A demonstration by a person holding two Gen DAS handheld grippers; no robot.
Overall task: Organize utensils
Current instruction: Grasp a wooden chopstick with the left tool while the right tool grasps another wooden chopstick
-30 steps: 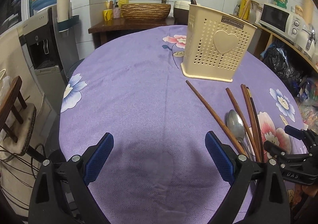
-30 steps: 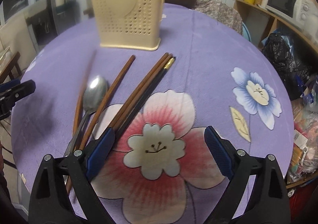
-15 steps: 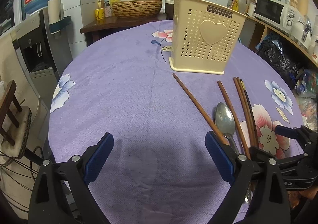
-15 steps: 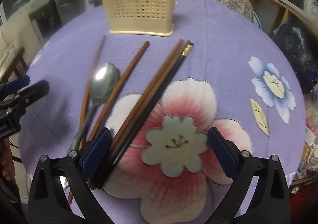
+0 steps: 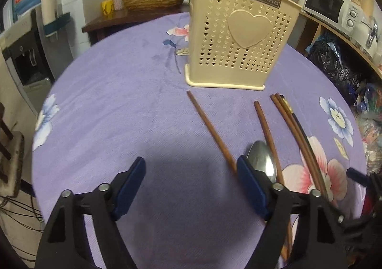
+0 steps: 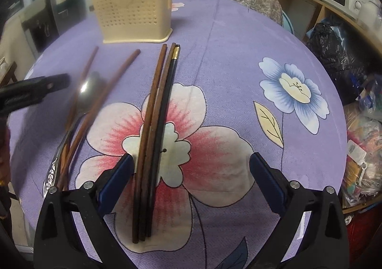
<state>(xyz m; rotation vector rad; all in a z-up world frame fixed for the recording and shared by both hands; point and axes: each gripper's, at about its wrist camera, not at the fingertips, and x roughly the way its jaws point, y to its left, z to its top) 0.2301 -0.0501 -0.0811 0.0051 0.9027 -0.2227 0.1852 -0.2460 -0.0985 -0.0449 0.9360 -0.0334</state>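
Three chopsticks (image 6: 152, 140) lie together near the surface's (image 6: 229, 59) front edge, between the wide-open right tongs (image 6: 191, 183), untouched. Left tongs (image 5: 191, 188) are closing on nothing beside the spoon (image 5: 261, 160). Cream holder (image 5: 238, 40) stands behind.

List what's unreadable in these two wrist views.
- Inside of the holder: both views, its pierced walls hide it.
- Spoon handle: left view, behind the left tongs.
- Spoon bowl and two loose chopsticks: right view, motion blur.
- Chopstick trio, near ends: left view, behind the tongs' frame.
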